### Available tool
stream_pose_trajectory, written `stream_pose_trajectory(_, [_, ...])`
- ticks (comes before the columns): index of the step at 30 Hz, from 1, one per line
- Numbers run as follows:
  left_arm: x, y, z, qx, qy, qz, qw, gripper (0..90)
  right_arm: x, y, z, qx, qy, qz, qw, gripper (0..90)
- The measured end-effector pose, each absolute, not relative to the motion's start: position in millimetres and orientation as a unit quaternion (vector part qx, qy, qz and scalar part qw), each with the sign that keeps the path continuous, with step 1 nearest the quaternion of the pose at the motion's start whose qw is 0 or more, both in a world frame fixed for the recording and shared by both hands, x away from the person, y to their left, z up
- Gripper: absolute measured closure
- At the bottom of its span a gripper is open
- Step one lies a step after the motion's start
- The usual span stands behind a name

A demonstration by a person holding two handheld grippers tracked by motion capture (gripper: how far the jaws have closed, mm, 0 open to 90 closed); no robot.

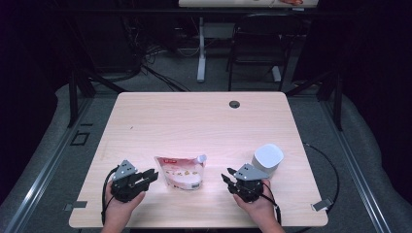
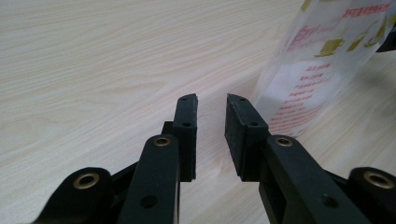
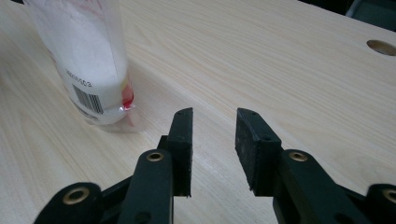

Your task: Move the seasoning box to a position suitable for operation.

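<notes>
A clear plastic pouch [image 1: 180, 172] with red print and white powder inside stands near the table's front edge, between the two grippers. My left gripper [image 1: 152, 175] is just left of it, pointing at it, open with nothing between its jaws. In the left gripper view the pouch [image 2: 317, 60] rises at the right, beyond the jaw tips of the left gripper [image 2: 212, 100]. My right gripper [image 1: 227, 178] is to the pouch's right, also open and empty. In the right gripper view the pouch [image 3: 88, 60], with its barcode, stands at the upper left, apart from the right gripper [image 3: 215, 114].
A white rounded container [image 1: 267, 158] sits on the light wooden table [image 1: 194, 121] just behind my right hand. A round cable hole [image 1: 234, 104] is near the table's far edge. A chair and a desk leg stand beyond the table.
</notes>
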State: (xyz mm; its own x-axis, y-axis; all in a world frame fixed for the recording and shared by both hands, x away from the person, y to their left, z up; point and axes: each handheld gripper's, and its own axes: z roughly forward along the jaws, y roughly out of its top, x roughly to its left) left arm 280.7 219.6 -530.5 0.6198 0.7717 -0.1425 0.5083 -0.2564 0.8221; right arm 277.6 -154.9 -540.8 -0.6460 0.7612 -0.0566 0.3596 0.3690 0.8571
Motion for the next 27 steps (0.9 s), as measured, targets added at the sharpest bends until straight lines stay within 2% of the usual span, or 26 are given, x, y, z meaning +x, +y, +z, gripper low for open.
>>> stream_pose_trajectory(27, [274.7,212.3,-525.1,0.79,0.379,0.126,0.466,75.6,274.0,-156.9,-537.8,0.345,0.796,0.443,0.226,65.6])
